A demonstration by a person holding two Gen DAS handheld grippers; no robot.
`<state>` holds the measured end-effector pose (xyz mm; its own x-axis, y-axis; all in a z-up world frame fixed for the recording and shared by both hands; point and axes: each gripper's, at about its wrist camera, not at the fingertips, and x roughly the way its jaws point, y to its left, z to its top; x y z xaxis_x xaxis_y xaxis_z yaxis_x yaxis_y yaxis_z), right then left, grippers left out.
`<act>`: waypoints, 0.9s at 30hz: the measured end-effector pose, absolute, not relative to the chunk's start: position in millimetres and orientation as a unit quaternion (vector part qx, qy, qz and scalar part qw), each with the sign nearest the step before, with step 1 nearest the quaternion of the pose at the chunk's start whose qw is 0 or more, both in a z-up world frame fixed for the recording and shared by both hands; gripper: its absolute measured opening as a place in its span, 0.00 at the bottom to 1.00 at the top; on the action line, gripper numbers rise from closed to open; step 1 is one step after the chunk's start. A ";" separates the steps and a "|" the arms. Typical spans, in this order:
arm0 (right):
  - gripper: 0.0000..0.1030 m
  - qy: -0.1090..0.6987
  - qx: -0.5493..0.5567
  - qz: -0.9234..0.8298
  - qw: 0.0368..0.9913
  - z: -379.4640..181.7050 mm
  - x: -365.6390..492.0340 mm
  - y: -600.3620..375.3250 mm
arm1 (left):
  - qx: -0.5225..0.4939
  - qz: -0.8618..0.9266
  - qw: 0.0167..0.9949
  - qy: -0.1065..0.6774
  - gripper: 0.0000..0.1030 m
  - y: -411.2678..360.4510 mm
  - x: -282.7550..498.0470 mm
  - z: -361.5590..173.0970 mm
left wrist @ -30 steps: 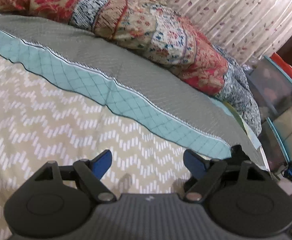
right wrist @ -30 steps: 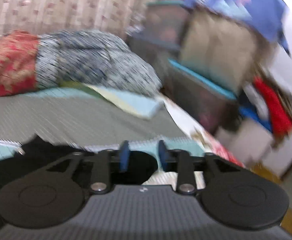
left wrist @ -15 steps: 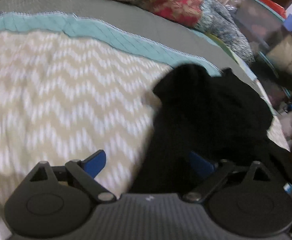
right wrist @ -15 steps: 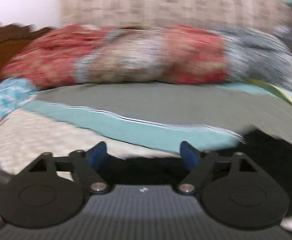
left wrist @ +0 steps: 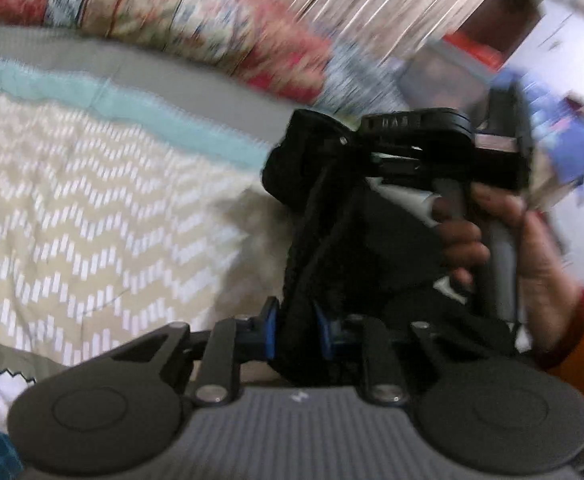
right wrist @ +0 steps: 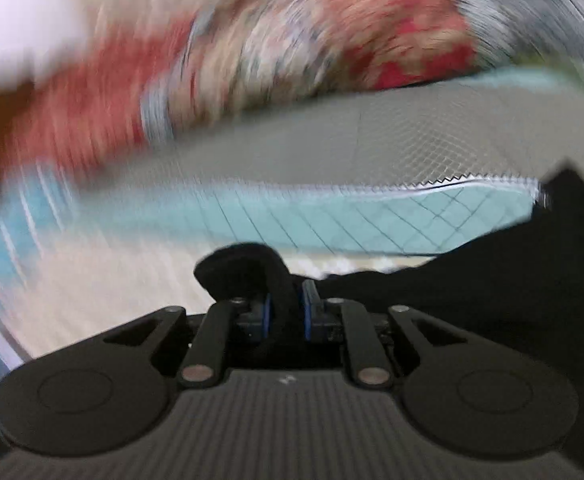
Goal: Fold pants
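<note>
The black pants (left wrist: 356, 240) hang bunched between the two grippers above the bed. My left gripper (left wrist: 295, 328) is shut on a fold of the black cloth. In the left wrist view the right gripper's black body (left wrist: 444, 148) and the hand holding it are just beyond, pinching the pants at their upper end. In the right wrist view my right gripper (right wrist: 286, 314) is shut on a black fold (right wrist: 248, 276), and the pants (right wrist: 492, 280) spread to the right. Both views are blurred by motion.
The bed has a beige chevron quilt (left wrist: 92, 208) with a teal band (right wrist: 372, 216) and a grey sheet (right wrist: 352, 140). A red floral comforter (left wrist: 196, 20) is piled along the back. Storage bins and clothes (left wrist: 472, 68) stand at the right past the bed edge.
Both grippers were open half a second ago and have now shut on the black pants. The pants have been lifted off the quilt, and the two grippers have come close together.
</note>
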<state>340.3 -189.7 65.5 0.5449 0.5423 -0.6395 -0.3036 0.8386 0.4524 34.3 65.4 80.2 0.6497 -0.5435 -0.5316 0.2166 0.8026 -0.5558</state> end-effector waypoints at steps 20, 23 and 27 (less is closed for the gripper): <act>0.47 0.474 0.263 0.353 0.763 15.2 259.9 -43.4 | -0.337 0.038 0.879 0.336 0.27 256.5 -100.0 86.8; 0.47 0.422 0.262 0.299 0.815 36.6 259.5 -119.3 | -0.284 0.032 0.904 0.320 0.44 256.2 -54.8 103.7; 0.47 0.360 0.247 0.158 0.886 66.5 273.4 -228.7 | -0.186 0.023 0.924 0.333 0.70 224.1 19.3 111.0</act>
